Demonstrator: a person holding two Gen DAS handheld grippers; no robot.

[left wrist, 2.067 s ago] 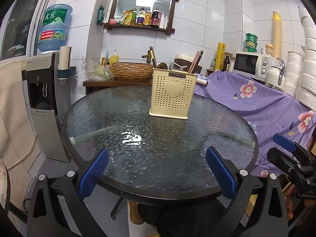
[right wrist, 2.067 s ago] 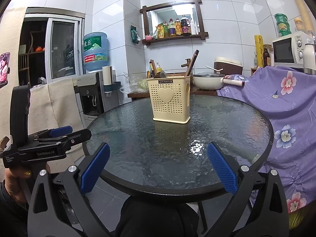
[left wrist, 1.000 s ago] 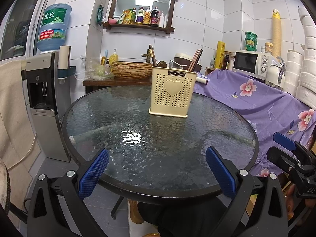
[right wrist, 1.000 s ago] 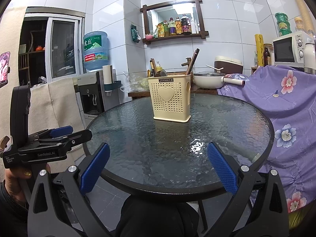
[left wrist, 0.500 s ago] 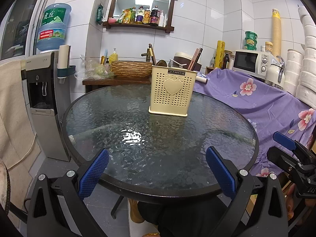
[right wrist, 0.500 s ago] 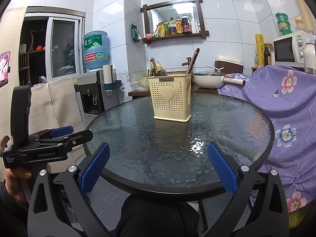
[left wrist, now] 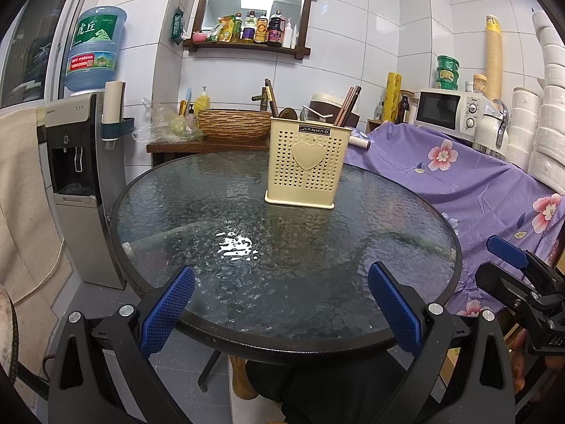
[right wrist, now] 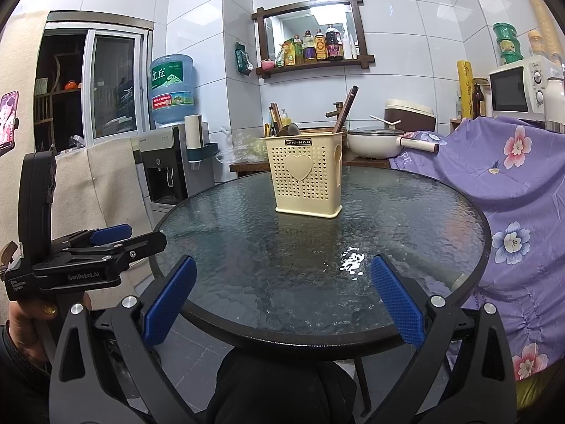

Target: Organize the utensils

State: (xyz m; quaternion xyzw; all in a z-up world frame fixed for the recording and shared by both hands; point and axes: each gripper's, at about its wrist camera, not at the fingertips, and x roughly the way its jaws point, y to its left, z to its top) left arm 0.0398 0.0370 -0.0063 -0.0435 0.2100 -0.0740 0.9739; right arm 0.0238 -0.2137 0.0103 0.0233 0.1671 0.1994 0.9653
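White tiled walls [right wrist: 204, 35] are enclosing the room; a round glass table [left wrist: 282, 247] is standing at the centre; behind the table a wooden shelf [left wrist: 252, 17] is hanging, holding bottles; left of the table a water dispenser [left wrist: 84, 162] is standing; right of it purple floral cloth [left wrist: 476, 183] is draping furniture; a microwave [left wrist: 445, 109] is sitting beyond the cloth; a window [right wrist: 113, 88] is showing far left of the table.

Even, bright overhead light fills the tiled room; a white glare patch sits on the textured glass worktop [left wrist: 282, 328] in both views, and a ceiling lamp reflects in the wall mirror [left wrist: 252, 3]. Focus is sharp throughout. Fisheye bending curves the walls, with black vignette corners.
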